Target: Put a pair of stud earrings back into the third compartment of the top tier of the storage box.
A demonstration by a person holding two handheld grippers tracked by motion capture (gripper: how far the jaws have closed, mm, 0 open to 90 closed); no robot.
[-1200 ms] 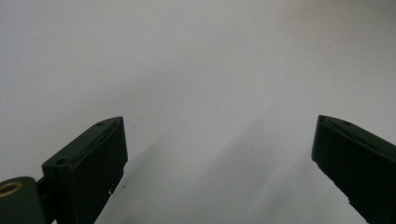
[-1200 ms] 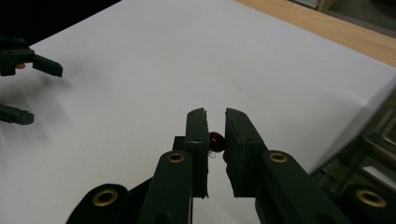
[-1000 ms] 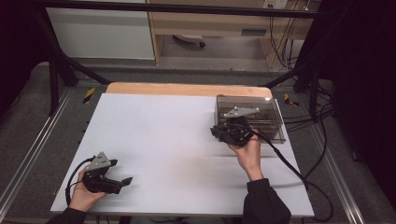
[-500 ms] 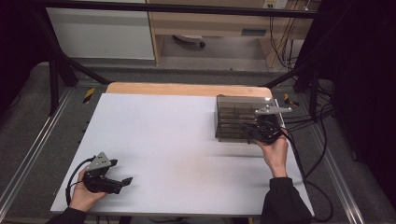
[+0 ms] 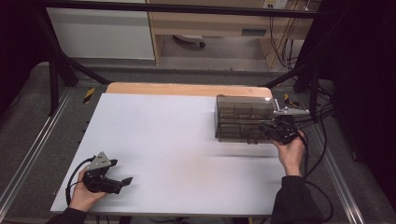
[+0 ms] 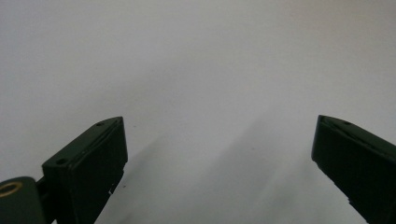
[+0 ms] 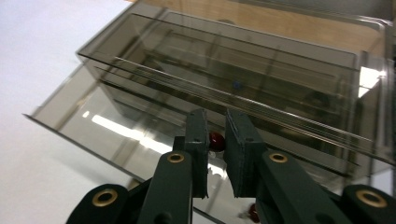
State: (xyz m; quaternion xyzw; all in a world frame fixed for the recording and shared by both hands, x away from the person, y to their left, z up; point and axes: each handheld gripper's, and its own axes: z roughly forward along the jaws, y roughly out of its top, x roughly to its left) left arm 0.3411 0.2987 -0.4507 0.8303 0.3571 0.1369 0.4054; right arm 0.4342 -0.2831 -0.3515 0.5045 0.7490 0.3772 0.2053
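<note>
A smoky see-through plastic box [image 5: 243,116] with inner compartments stands at the table's right back. In the right gripper view the box [image 7: 261,74] lies just ahead, with its flat clear flap [image 7: 107,126] spread on the table in front. My right gripper [image 5: 267,131] is at the box's front right corner. Its jaws [image 7: 215,133] are shut on a small dark red ball [image 7: 215,140]. A second red bit [image 7: 252,213] peeks out below the jaws. My left gripper [image 5: 125,182] rests at the near left, open [image 6: 219,126] over bare white tabletop.
The white table [image 5: 177,140] has a wooden strip [image 5: 187,88] along its far edge. Black cables [image 5: 317,140] trail off the right side. Metal rails and dark frame posts [image 5: 51,79] flank the table.
My right hand has slid to the right along the box's front, from its left part to its right corner. The left hand has stayed where it was.
</note>
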